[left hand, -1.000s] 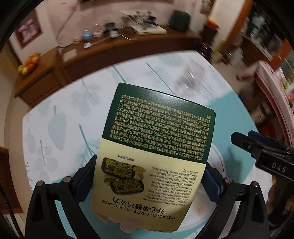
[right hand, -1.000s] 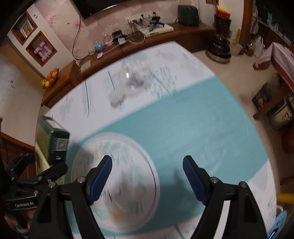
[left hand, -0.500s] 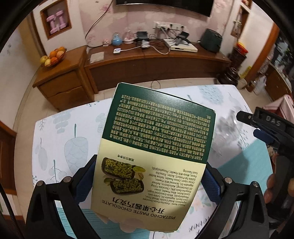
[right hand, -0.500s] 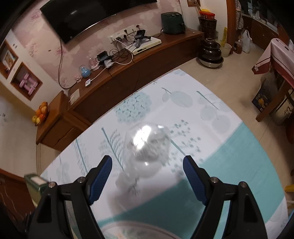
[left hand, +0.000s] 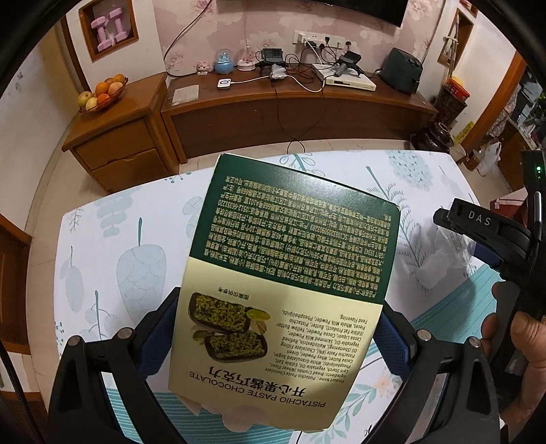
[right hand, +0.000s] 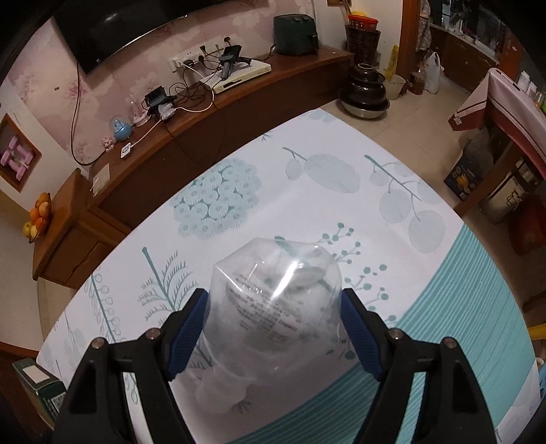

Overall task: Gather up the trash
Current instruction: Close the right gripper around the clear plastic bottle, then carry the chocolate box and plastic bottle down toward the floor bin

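Left gripper (left hand: 276, 328) clamped on green choc box (left hand: 290, 273), held up over table (left hand: 112, 239). Right gripper (right hand: 273, 328) spread wide round clear plastic bag (right hand: 273, 307), near table middle, w/ no squeeze yet. Could slip out: thin, slick, squishy.

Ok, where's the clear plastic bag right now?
Right wrist view: the clear plastic bag lies on the tablecloth, between the open right hand-held gripper fingers.

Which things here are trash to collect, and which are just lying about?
Job:
- chocolate box, held in the left gripper
- clear plastic bag on the table, between the open right gripper fingers

Lying about:
- fruit bowl
- snow globe
- set-top box
- dumbbells
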`<move>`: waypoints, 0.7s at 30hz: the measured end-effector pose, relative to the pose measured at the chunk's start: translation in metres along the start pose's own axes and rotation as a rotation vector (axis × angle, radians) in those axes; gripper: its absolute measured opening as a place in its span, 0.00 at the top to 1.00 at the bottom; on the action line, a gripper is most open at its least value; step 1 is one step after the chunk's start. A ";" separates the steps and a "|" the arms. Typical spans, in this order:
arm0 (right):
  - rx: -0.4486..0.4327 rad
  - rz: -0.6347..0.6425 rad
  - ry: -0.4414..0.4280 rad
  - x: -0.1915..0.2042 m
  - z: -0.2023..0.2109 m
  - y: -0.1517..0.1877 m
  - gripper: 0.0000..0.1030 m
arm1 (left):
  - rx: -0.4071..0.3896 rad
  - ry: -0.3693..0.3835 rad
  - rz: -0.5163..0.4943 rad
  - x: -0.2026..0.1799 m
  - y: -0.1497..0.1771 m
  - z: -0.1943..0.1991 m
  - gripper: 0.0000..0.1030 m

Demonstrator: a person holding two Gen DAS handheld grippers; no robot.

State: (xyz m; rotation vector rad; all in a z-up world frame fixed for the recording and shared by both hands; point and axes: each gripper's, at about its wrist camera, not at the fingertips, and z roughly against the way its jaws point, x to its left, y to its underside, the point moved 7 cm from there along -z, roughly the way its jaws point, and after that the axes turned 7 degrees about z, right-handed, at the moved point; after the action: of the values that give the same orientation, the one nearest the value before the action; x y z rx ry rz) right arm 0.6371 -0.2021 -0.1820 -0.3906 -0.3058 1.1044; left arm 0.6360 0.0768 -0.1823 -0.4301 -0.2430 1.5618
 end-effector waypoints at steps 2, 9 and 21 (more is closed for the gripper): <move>0.003 0.010 -0.007 -0.002 0.002 0.005 0.25 | 0.005 0.005 -0.007 -0.003 0.004 0.001 0.04; 0.032 -0.006 -0.109 -0.019 0.016 0.031 0.25 | 0.021 0.038 -0.042 -0.017 0.030 0.017 0.04; 0.065 -0.007 -0.292 -0.057 0.085 0.123 0.25 | 0.050 0.088 -0.094 -0.039 0.106 0.078 0.04</move>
State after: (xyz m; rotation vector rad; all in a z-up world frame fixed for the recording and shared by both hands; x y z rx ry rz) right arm 0.4786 -0.1925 -0.1648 -0.1695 -0.5272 1.1627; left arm 0.5070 0.0417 -0.1512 -0.4409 -0.1534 1.4501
